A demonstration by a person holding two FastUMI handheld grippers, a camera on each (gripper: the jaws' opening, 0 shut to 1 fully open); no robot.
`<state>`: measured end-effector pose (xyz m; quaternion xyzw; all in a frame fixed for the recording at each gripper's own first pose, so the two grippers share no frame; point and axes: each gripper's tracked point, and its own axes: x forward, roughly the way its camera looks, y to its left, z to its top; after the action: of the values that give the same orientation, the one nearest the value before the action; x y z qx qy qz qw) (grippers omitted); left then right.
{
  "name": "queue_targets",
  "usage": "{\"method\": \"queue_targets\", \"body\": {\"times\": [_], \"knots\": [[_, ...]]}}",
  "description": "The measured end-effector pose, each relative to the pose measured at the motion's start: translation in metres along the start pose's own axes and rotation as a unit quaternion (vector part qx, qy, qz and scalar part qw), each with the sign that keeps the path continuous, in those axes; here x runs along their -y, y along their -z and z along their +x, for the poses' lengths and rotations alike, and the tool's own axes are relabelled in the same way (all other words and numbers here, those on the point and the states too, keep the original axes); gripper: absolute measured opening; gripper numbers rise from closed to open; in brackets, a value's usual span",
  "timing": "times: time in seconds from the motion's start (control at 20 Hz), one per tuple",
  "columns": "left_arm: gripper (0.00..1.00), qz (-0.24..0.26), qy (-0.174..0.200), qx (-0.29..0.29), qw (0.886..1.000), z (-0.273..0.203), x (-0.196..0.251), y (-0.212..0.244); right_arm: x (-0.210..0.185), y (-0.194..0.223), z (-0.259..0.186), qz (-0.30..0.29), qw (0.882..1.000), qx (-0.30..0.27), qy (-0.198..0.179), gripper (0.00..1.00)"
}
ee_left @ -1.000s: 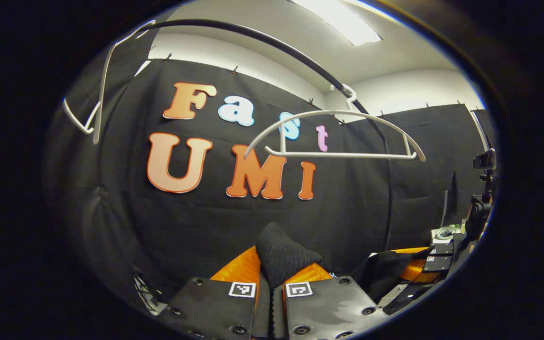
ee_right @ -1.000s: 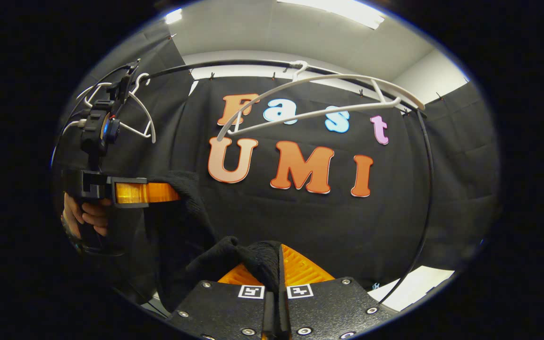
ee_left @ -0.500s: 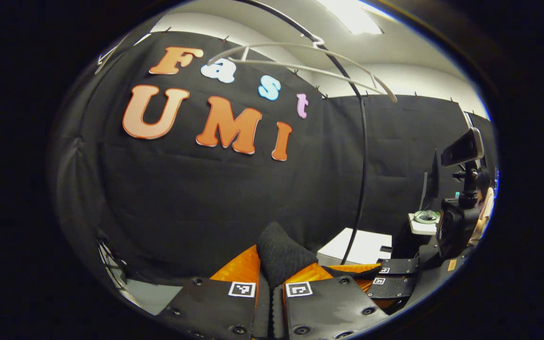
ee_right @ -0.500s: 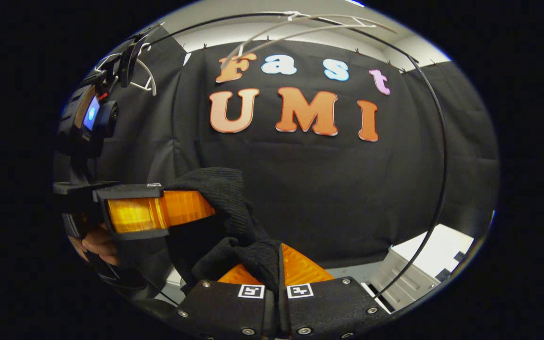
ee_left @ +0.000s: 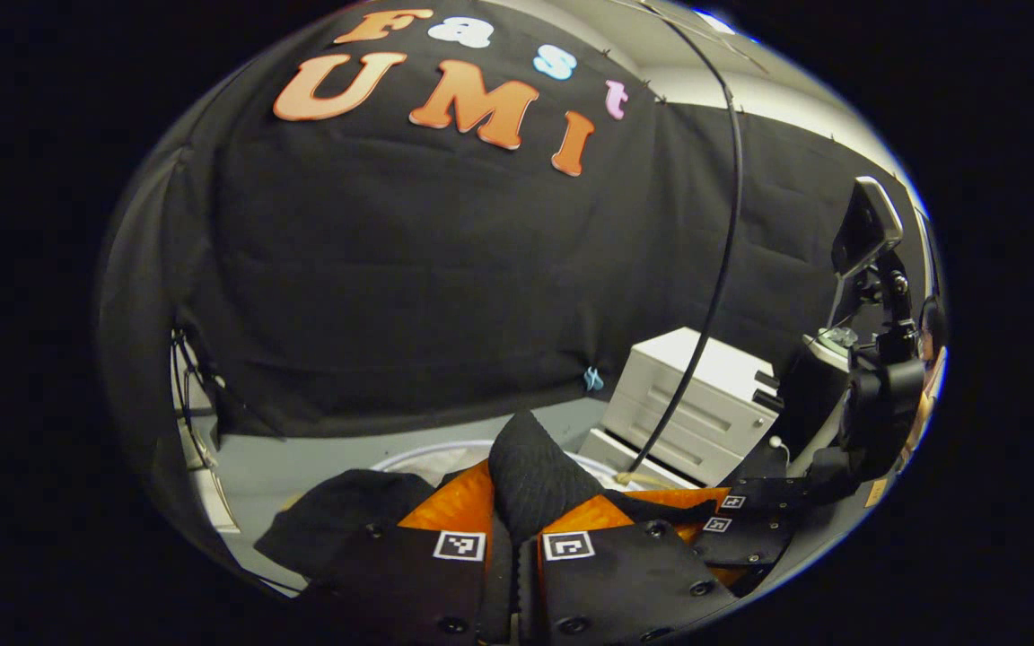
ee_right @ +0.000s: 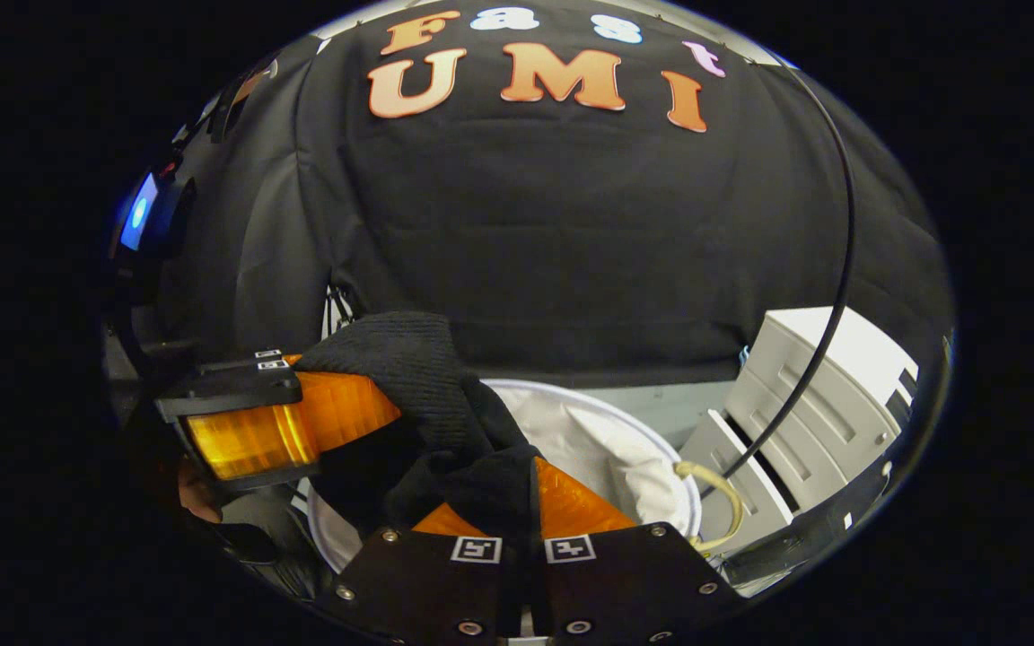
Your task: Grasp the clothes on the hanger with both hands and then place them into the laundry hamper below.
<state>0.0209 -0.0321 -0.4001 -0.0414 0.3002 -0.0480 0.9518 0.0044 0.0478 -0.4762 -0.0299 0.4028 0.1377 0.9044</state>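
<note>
Right gripper view showed both grippers clamped on the black knit garment (ee_right: 409, 359), bunched and thick between orange fingers (ee_right: 571, 498), above the white hamper (ee_right: 607, 440).

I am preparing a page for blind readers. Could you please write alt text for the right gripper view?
The right tool is shut on a black knitted garment, held above a white laundry hamper. At left, the left tool with orange fingers clamps the same garment. A white drawer cabinet stands at right, before the booth's black cloth wall.
</note>
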Motion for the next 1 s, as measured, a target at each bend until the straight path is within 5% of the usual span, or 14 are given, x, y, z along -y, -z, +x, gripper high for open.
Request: {"method": "queue_targets", "body": {"times": [0.5, 0.9, 1.0], "knots": [[0.1, -0.052, -0.047, -0.121, 0.99, 0.017, -0.041, 0.139, -0.017, 0.11, 0.036, 0.024, 0.993, -0.113, 0.024, 0.07], [0.11, -0.048, -0.063, -0.177, 0.981, 0.017, -0.049, 0.18, -0.045, 0.144, 0.082, 0.097, 0.988, -0.12, 0.026, 0.19], [0.23, -0.052, -0.066, -0.179, 0.98, 0.018, -0.052, 0.181, -0.039, 0.141, 0.075, 0.099, 0.988, -0.117, 0.026, 0.27]]}}
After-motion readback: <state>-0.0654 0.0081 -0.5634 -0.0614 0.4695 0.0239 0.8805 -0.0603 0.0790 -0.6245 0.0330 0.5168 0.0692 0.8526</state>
